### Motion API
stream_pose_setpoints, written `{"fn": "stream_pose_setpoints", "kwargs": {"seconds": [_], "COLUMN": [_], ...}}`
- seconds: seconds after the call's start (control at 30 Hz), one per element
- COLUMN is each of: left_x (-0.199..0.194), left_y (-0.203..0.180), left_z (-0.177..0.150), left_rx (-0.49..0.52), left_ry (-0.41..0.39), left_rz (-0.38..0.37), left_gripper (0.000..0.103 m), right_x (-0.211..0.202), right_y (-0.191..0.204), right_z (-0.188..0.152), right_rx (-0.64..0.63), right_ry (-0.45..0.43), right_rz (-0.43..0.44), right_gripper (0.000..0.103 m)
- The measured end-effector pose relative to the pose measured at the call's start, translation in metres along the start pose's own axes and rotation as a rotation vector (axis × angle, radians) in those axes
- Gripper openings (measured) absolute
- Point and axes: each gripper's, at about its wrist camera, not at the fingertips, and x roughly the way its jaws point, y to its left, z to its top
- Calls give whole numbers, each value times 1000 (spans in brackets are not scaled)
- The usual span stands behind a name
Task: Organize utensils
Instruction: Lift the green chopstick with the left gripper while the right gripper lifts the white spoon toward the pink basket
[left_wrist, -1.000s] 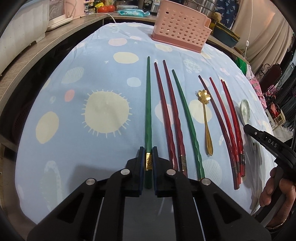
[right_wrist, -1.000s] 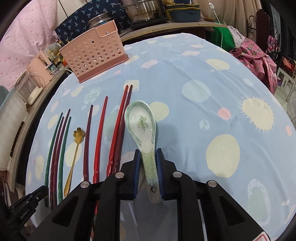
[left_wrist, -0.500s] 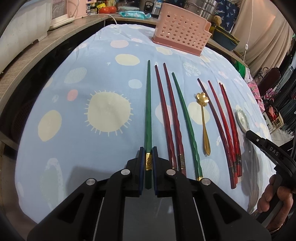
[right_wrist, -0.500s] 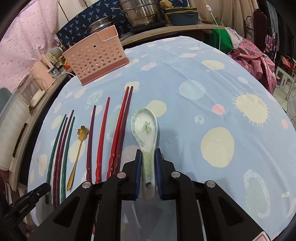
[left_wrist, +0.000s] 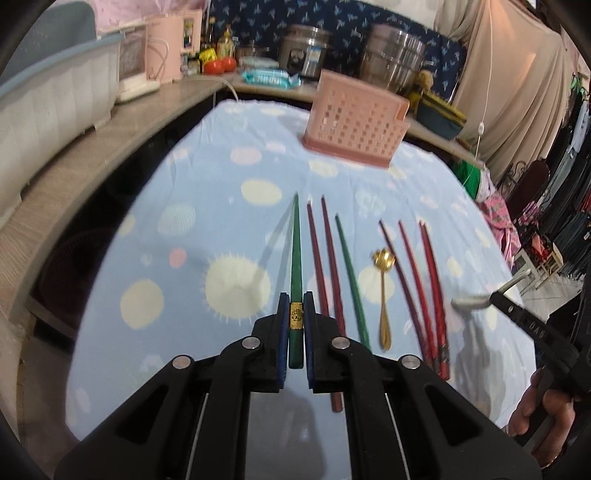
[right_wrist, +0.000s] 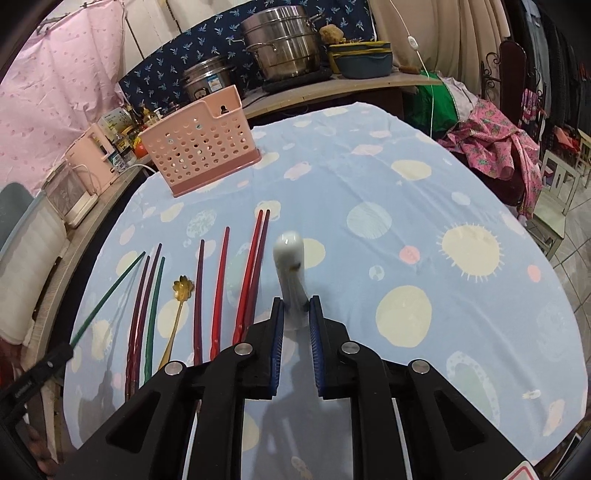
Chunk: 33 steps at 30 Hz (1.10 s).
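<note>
left wrist view: the left gripper (left_wrist: 295, 314) is clamped on a green chopstick (left_wrist: 295, 254) at its gold band, so the tip is carried clear of the cloth, its shadow beside it. the right gripper (right_wrist: 296, 314) is clamped on the handle of a ceramic spoon (right_wrist: 290, 266), probably bowl forward, though blurred. the other chopsticks (left_wrist: 328, 266) and a gold spoon (left_wrist: 384, 291) are left in a row. open tablecloth (left_wrist: 207, 206) lies ahead to the pink basket (left_wrist: 356, 118), set near the far edge.
</note>
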Motion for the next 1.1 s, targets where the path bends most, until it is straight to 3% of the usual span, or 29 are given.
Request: {"fn": "stream_pose_setpoints", "kwargs": {"seconds": [0.1,0.17,0.37,0.43,0.6,0.8,1.1], "left_x": [-10,-14,-17,-13,-2,8,14], "left_y": [-3,-4,-7,-7,-7,-9,-12], "left_z": [10,16,22,19,8,0,2], "left_rx": [7,13,18,18,16,19,23], "left_ry": [-33,-50,-68,-50,-4,36,58], "left_rz": [-4,-7,-13,-16,-18,-8,18], "left_gripper": [7,7,7,7,7,7,7], "right_x": [-4,-8,-5,-5,-7,12,49], "right_y": [-1,-1,-3,-10,-42,-68,-87], "right_z": [3,4,6,3,3,17,31], "right_rx": [2,0,-16,8,75,133,197], "right_ry": [-11,-22,-14,-13,-21,-10,12], "right_rz": [1,3,-25,-30,-68,-79,-10], "right_gripper": [12,1,1,4,22,32,33]}}
